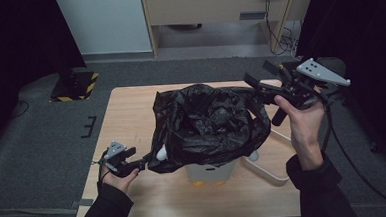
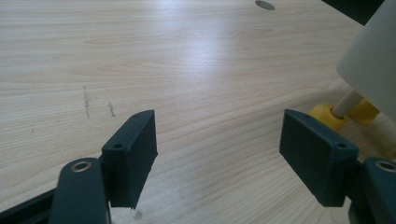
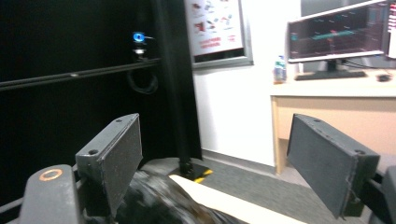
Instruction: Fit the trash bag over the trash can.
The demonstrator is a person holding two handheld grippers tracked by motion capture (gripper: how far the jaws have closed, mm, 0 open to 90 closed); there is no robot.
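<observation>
Black bag point(image 1: 209, 125) between both open tools.

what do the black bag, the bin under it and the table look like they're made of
Black bag: thin plastic film, seemingly; it is glossy and finely crinkled, and it drapes loosely.
Bin: probably moulded plastic, smooth matt cream, resting on yellow feet.
Table: pale wood or wood-look laminate; straight grain lines show, and a soft sheen reflects the light. Which of the two cannot be told.

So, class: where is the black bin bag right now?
In the high view the black bin bag is draped over the small white bin at the table's middle, between the left gripper and the right gripper.
</observation>
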